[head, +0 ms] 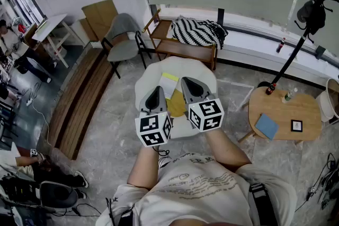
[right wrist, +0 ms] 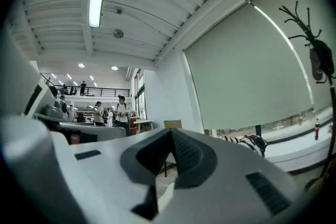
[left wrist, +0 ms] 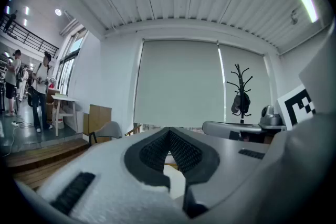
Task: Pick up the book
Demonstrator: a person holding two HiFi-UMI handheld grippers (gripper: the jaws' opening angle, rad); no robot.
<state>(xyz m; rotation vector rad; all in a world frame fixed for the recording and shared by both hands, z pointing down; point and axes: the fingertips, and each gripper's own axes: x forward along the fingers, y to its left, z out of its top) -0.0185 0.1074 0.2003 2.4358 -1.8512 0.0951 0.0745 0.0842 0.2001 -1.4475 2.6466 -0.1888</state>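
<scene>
In the head view a yellow book lies on a white round table, with a pale yellow sheet beside it. Both grippers hover above the table, held roughly level and pointing away from the person. My left gripper is over the book's left side, shut and empty. My right gripper is over its right side, also shut with nothing in it. The grippers hide part of the book. In the left gripper view the left gripper shows its pads meeting at the tip. The right gripper view shows the right gripper the same way.
A wooden side table at the right holds a blue book and a small frame. A coat stand rises behind it. A wooden bench with a striped cushion and a grey chair stand beyond the white table.
</scene>
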